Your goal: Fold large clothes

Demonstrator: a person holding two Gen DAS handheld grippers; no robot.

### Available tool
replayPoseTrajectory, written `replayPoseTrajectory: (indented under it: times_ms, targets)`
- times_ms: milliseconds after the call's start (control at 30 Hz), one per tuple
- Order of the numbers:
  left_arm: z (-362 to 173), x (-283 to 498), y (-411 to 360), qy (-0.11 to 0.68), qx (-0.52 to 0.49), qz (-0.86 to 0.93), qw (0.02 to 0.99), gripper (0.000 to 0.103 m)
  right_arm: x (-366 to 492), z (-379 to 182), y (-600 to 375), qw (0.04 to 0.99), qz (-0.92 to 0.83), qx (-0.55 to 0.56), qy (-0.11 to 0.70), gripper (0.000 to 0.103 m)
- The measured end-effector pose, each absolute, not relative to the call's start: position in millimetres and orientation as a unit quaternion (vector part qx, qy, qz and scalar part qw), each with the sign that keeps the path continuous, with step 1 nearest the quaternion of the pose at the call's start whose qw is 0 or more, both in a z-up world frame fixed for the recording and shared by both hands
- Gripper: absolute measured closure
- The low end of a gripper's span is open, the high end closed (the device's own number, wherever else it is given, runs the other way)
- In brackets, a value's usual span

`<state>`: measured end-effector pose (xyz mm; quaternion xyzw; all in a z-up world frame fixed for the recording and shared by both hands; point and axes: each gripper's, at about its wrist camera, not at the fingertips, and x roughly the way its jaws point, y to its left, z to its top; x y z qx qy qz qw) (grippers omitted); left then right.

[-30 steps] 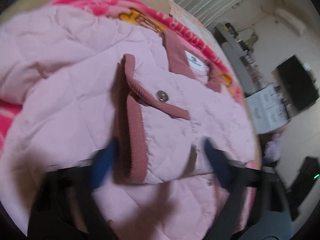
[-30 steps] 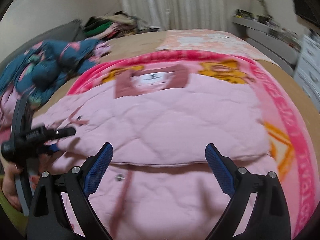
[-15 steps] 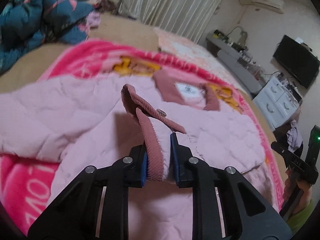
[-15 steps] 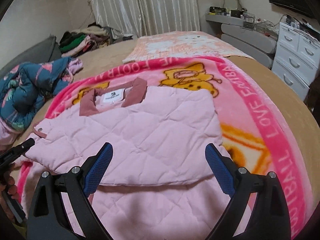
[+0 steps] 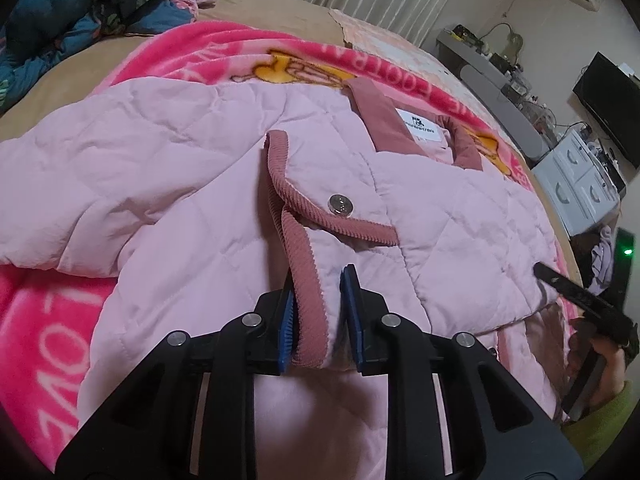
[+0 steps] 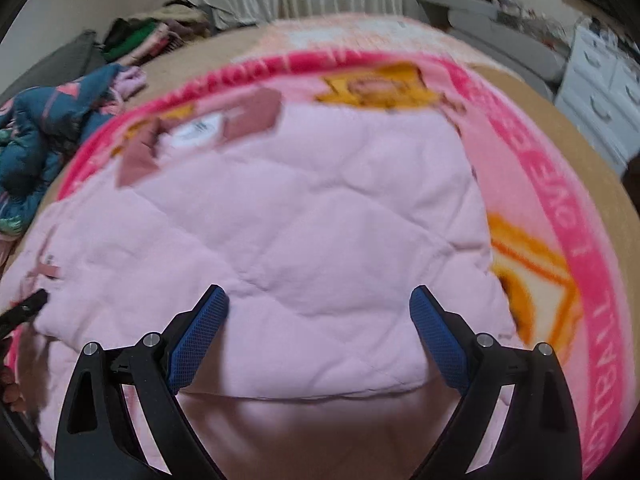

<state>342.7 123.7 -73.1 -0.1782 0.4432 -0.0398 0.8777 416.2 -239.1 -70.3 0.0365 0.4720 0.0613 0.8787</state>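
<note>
Bed blanket (image 6: 536,128) blurred, pink jacket (image 5: 200,184) cuff partly hidden by left tool (image 5: 318,312)

Your right wrist view is smeared: the white label (image 6: 196,133) at the collar of the quilted pale pink jacket (image 6: 304,240) cannot be read, nor the lettering along the hot pink fleece blanket (image 6: 592,288) at three o'clock. In your left wrist view, the blue-padded left gripper (image 5: 318,316) hides the end of the ribbed dusty-pink cuff (image 5: 308,280) it pinches. At four o'clock the frame edge cuts off your green sleeve (image 5: 604,420). Clutter on the grey shelf (image 5: 492,68) is too small to identify.
</note>
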Motion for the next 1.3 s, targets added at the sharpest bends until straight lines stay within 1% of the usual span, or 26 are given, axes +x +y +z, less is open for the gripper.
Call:
replayPoseTrajectory:
  times_ms: [167,233,267,333,400,433,467,500,533,600,633,700,767,967,1300]
  targets:
    - [-70,341,118,0.444,-0.158,-0.041,0.881,0.086,409,-68,-238,0.881,0.050,0.040,0.469,0.010]
    - [-68,341,119,0.445,-0.160,-0.042,0.880,0.084,401,-62,-237,0.883,0.060,0.048,0.463,0.010]
    - [-67,340,120,0.445,-0.160,-0.041,0.880,0.081,397,-58,-237,0.884,0.066,0.054,0.459,0.010]
    - [-65,338,122,0.445,-0.163,-0.041,0.879,0.074,388,-53,-237,0.886,0.070,0.064,0.454,0.009]
    - [-60,335,122,0.444,-0.159,-0.038,0.881,0.064,379,-46,-237,0.886,0.080,0.079,0.449,0.006]
    - [-57,334,122,0.443,-0.158,-0.037,0.882,0.062,376,-43,-235,0.886,0.086,0.084,0.448,0.006]
    - [-54,331,123,0.440,-0.158,-0.037,0.883,0.058,372,-40,-233,0.886,0.091,0.087,0.446,0.005]
    - [-51,329,124,0.438,-0.158,-0.037,0.884,0.052,367,-36,-229,0.888,0.096,0.087,0.442,0.005]
    - [-48,327,126,0.436,-0.159,-0.035,0.885,0.048,364,-33,-225,0.889,0.101,0.084,0.439,0.005]
    - [-42,321,129,0.429,-0.158,-0.032,0.889,0.038,358,-27,-216,0.891,0.109,0.078,0.433,0.004]
    - [-39,318,131,0.428,-0.156,-0.028,0.890,0.034,354,-24,-211,0.893,0.113,0.076,0.429,0.004]
    - [-33,311,138,0.422,-0.154,-0.016,0.894,0.019,349,-17,-201,0.894,0.126,0.075,0.423,0.004]
    - [-30,305,145,0.417,-0.156,-0.005,0.895,0.010,344,-10,-190,0.896,0.136,0.068,0.417,0.004]
    - [-22,290,174,0.408,-0.171,0.033,0.896,0.009,334,9,-155,0.901,0.160,0.055,0.399,0.004]
    - [-6,273,239,0.384,-0.229,0.092,0.890,0.009,326,33,-83,0.899,0.210,0.021,0.384,0.004]
